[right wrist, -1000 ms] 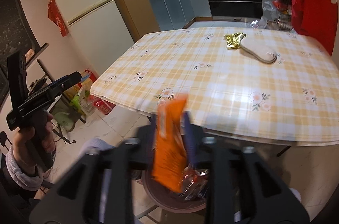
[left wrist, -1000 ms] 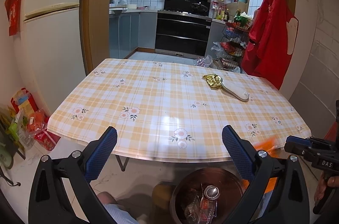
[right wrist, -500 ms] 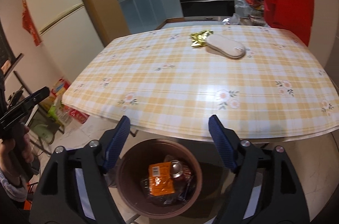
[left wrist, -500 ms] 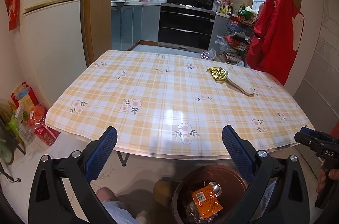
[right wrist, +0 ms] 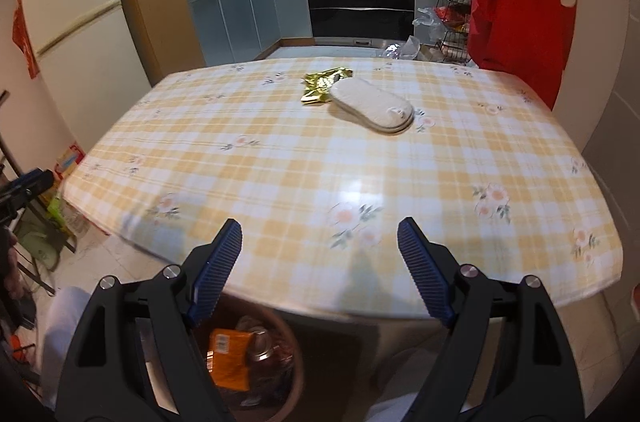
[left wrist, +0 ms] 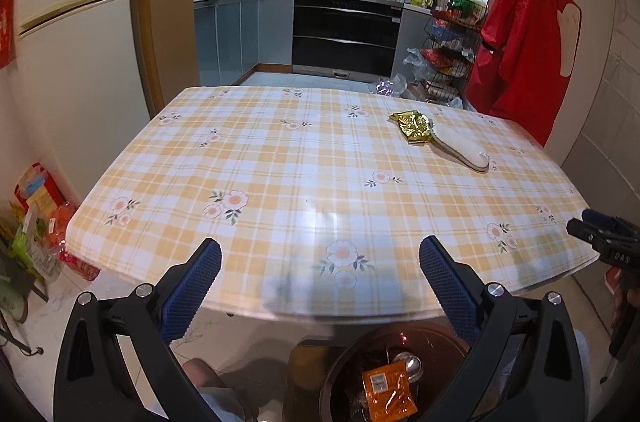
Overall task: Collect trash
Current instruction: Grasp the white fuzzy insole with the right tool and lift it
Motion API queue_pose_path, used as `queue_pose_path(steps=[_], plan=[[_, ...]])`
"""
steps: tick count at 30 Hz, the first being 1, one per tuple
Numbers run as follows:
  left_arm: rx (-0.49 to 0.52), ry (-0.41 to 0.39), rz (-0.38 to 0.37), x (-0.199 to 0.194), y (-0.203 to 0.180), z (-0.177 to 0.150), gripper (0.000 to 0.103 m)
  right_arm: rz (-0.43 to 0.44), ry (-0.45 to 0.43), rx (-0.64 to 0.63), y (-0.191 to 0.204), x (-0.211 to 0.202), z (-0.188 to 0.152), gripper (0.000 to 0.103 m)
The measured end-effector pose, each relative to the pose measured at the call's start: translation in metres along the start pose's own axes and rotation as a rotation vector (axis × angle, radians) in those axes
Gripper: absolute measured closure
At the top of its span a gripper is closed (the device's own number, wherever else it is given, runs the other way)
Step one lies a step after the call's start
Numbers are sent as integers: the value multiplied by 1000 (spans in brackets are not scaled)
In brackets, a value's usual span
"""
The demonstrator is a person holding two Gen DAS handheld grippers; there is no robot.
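Observation:
A crumpled gold wrapper (left wrist: 412, 127) (right wrist: 324, 84) lies on the far side of the checked table (left wrist: 304, 182) (right wrist: 312, 162), touching a beige insole (left wrist: 460, 152) (right wrist: 372, 105). A brown bin (left wrist: 340, 374) (right wrist: 286, 354) stands on the floor under the near table edge, with an orange packet (left wrist: 388, 388) (right wrist: 230, 356) and a can inside. My left gripper (left wrist: 320, 262) is open and empty above the near edge. My right gripper (right wrist: 320, 246) is open and empty, raised over the near edge; it also shows in the left wrist view (left wrist: 600, 228).
A fridge (left wrist: 72, 70) stands to the left, with bags of packets (left wrist: 36, 222) on the floor beside it. A red apron (left wrist: 528, 34) hangs at the right, next to a wire rack (left wrist: 448, 50). The kitchen oven (left wrist: 344, 34) lies beyond the table.
The right gripper let go of the orange packet, which dropped into the bin. Both grippers then rose and moved toward the table.

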State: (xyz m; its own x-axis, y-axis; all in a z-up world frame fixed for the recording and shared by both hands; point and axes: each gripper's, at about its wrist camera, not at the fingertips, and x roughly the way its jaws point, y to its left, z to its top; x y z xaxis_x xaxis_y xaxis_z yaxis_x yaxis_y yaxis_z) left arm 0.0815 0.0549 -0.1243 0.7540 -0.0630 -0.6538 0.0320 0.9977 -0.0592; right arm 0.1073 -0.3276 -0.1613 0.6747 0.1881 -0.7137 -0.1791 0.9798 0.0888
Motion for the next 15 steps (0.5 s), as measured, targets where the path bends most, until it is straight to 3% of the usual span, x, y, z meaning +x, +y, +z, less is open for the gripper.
queue_pose_path(steps=[4, 10, 15], plan=[[15, 14, 6, 30, -8, 14, 6, -20, 26, -68, -12, 45, 27, 23], [15, 34, 3, 81, -17, 40, 6, -58, 105, -205, -20, 155, 80, 26], [26, 37, -10, 122, -23, 63, 6, -89, 166, -248, -26, 233, 114, 26]])
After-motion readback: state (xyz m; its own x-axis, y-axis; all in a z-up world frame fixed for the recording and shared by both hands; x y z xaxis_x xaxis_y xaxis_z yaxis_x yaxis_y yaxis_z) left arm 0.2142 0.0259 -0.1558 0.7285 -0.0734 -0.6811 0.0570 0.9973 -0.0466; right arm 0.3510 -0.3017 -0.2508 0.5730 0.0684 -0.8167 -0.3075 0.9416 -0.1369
